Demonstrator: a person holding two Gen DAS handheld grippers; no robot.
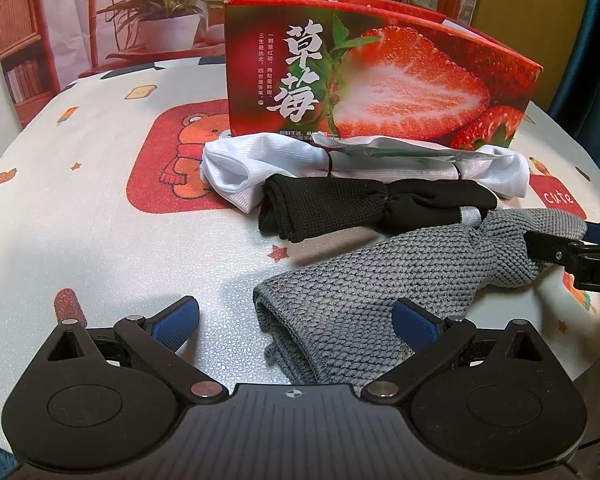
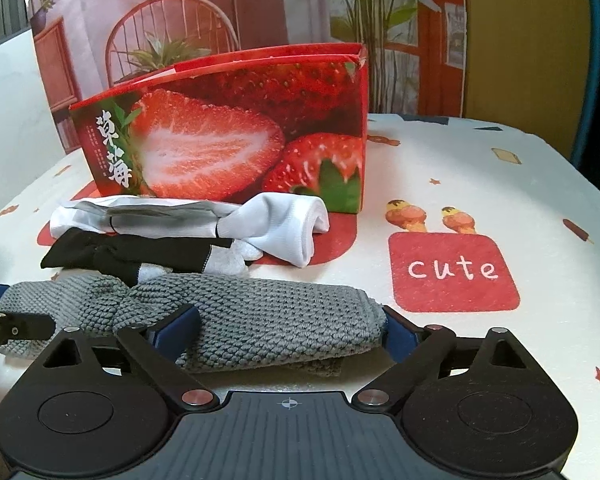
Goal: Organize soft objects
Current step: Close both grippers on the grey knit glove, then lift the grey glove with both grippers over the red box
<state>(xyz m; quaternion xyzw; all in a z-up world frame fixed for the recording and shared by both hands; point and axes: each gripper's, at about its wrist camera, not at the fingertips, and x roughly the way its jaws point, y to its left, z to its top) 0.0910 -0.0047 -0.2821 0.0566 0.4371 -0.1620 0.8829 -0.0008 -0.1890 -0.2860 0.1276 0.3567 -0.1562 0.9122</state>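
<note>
A grey knitted cloth [image 1: 384, 280] [image 2: 260, 320] lies folded on the table, nearest to me. Behind it lie a black fabric bundle [image 1: 328, 204] [image 2: 140, 256] and a white one [image 1: 260, 164] [image 2: 276, 220], both in front of a red strawberry box [image 1: 380, 76] [image 2: 228, 136] with an open top. My left gripper [image 1: 296, 322] is open, one fingertip on the bare table and the other over the cloth's near end. My right gripper [image 2: 290, 330] is open and straddles the cloth's other end, without squeezing it. Each gripper shows at the edge of the other's view.
The tablecloth [image 1: 100, 240] [image 2: 480, 184] is white with a bear print and a red "cute" patch [image 2: 454, 272]. A printed backdrop with plants and a chair hangs behind the box. The table's round edge falls away at both sides.
</note>
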